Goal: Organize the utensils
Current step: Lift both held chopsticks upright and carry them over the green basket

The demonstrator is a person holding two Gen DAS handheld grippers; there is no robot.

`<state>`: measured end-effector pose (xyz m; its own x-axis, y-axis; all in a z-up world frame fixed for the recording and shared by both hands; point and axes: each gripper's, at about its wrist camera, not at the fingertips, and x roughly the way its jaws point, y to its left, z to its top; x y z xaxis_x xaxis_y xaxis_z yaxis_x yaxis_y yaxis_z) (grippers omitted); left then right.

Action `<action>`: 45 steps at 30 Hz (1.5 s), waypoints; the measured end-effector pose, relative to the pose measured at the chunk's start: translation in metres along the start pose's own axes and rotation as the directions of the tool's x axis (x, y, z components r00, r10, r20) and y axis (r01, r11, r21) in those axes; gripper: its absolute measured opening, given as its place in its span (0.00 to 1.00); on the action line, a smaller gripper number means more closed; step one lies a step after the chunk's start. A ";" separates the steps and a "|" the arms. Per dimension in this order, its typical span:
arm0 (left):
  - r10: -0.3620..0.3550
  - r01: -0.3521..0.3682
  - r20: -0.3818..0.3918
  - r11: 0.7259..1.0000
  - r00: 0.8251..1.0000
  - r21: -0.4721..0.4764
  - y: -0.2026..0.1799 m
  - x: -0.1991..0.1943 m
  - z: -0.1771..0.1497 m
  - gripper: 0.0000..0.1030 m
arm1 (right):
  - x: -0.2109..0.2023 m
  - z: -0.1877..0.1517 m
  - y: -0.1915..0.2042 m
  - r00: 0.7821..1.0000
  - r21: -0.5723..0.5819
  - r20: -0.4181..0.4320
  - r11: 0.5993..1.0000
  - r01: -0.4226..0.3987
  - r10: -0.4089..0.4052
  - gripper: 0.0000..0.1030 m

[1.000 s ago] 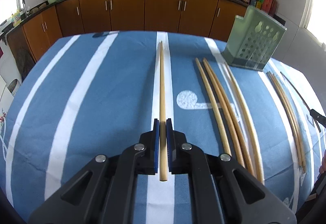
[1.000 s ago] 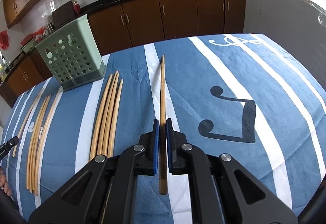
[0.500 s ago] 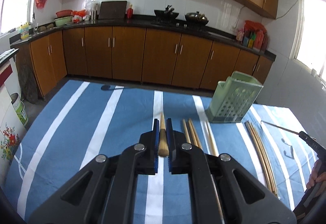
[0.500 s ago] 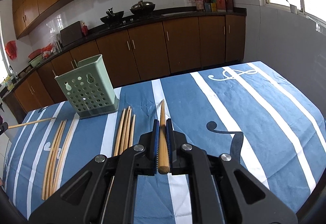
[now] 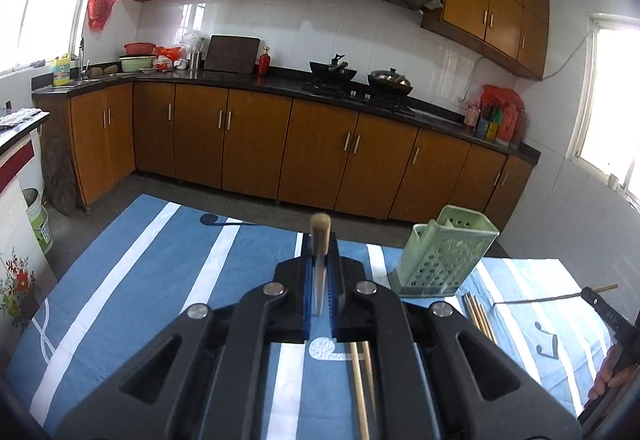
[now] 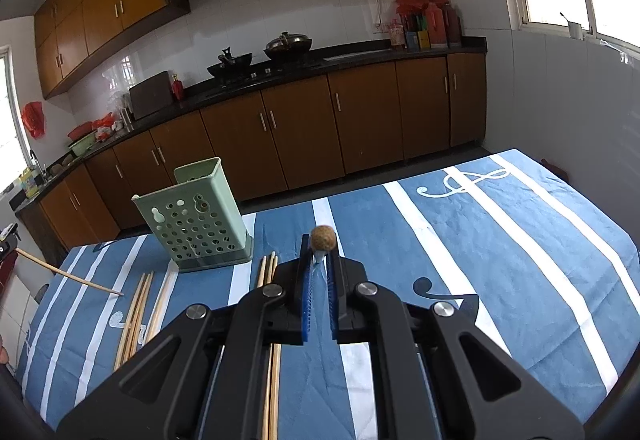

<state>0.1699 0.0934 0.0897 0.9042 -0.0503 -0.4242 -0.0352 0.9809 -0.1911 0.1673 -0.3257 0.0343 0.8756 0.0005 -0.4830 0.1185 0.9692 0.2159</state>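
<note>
Chopsticks are heading for the green holder (image 6: pixel 196 215), which is standing ahead-left of the right gripper (image 6: pixel 319 260) and ahead-right of the left gripper (image 5: pixel 320 264); each is clamping one chopstick (image 6: pixel 322 236) pointing straight forward, similarly near.

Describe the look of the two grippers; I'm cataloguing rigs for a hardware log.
Both the left gripper and right gripper look alike: matte black angular plastic bodies with triangular cut-outs, round silver screw heads, and ridged blue pads lining the fingers. No cables, markings or sleeves show.
</note>
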 end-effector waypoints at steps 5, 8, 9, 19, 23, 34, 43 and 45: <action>0.014 -0.013 0.044 1.000 0.999 -0.017 -0.005 -0.005 0.015 0.07 | 0.003 0.008 0.003 1.000 -0.007 -0.009 1.000 -0.003 0.003 0.07; 0.034 -0.030 0.079 0.999 0.996 -0.042 -0.009 -0.011 0.023 0.07 | 0.004 0.015 0.007 1.000 -0.034 -0.012 0.999 -0.002 0.002 0.07; 0.039 -0.035 0.089 0.998 0.995 -0.047 -0.009 -0.014 0.025 0.07 | 0.004 0.017 0.009 1.000 -0.044 -0.013 0.999 -0.002 0.001 0.07; 0.042 -0.034 0.154 0.998 0.987 -0.056 -0.030 -0.034 0.041 0.07 | 0.001 0.044 0.032 1.000 -0.119 -0.008 0.993 -0.013 0.012 0.07; 0.021 -0.016 0.172 0.999 0.985 -0.030 -0.042 -0.038 0.053 0.07 | -0.002 0.058 0.038 0.999 -0.101 0.006 0.994 -0.033 0.034 0.07; -0.016 0.019 0.180 1.000 0.984 -0.020 -0.055 -0.035 0.067 0.07 | -0.009 0.090 0.046 0.995 -0.080 0.063 0.994 -0.071 0.076 0.07; -0.050 0.051 0.160 0.999 0.986 0.001 -0.066 -0.027 0.066 0.07 | -0.012 0.096 0.049 0.992 -0.080 0.085 0.993 -0.081 0.088 0.07; -0.063 0.063 0.152 0.998 0.986 0.009 -0.069 -0.023 0.067 0.07 | -0.014 0.101 0.050 0.991 -0.074 0.097 0.994 -0.085 0.092 0.07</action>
<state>0.1799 0.0390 0.1717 0.9589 -0.0832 -0.2714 0.0254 0.9774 -0.2098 0.2083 -0.3023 0.1378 0.9240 0.0655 -0.3766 0.0090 0.9812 0.1928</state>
